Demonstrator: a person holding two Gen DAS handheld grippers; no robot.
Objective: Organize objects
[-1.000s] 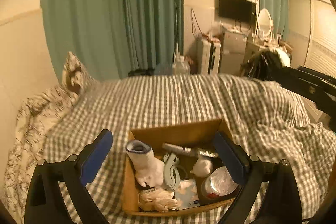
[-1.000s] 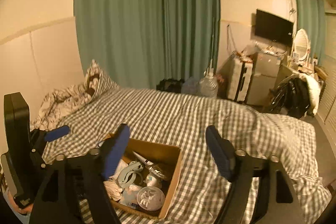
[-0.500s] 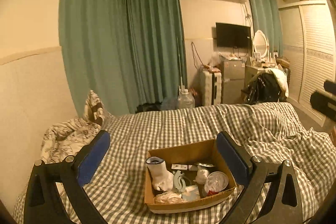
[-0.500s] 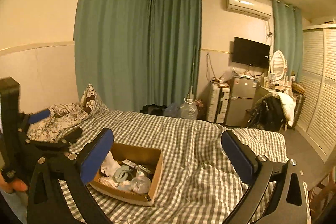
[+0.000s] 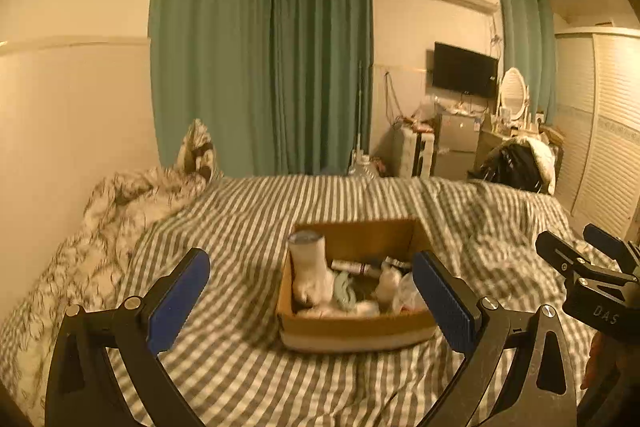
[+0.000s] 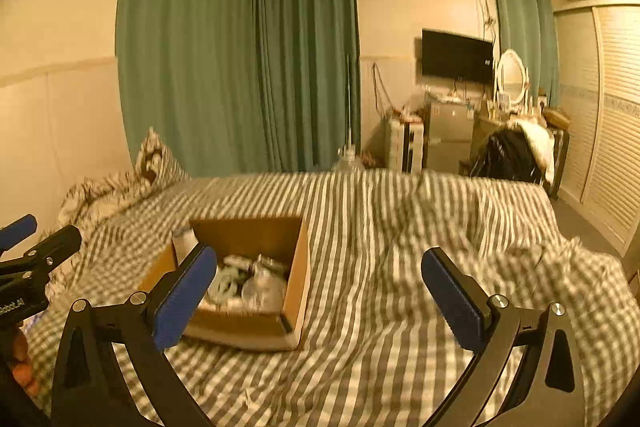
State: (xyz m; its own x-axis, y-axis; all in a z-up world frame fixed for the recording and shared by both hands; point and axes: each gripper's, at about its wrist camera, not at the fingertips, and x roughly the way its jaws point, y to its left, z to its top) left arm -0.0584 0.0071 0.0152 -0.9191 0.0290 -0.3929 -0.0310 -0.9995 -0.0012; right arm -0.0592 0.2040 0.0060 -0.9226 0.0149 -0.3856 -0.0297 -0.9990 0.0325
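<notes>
Item 1, your left claw (image 5: 310, 293): jaws spread wide, blue pads well apart, nothing between them. It hangs above the bed, aimed at the box.

Item 2, your right claw (image 6: 318, 291): jaws equally wide, holding nothing. It hangs over bare bedding at 3 o'clock of the box.

Item 3, box (image 5: 352, 327): open brown cardboard, resting on the checked bedspread (image 5: 240, 223) near the foot of the bed. In the left view it sits between the pads; in the right view it lies at 9 o'clock, partly behind the left pad.

Item 4, box contents, left view:
- white sock (image 5: 310, 273), upright in the 9 o'clock corner, cuff uppermost.
- tube (image 5: 354, 266), lying flat along the far wall.
- pale green clip-like thing (image 5: 344, 293), just beside the sock.
- small white bottle (image 5: 388, 283), at 3 o'clock of the clip.
- remaining pieces too blurred to name.

Item 5, surroundings: patterned pillow (image 5: 198, 151) and quilt at the bed's 10 o'clock; green curtains (image 5: 280, 67) behind; TV (image 5: 466, 69) on the far wall at 2 o'clock.
</notes>
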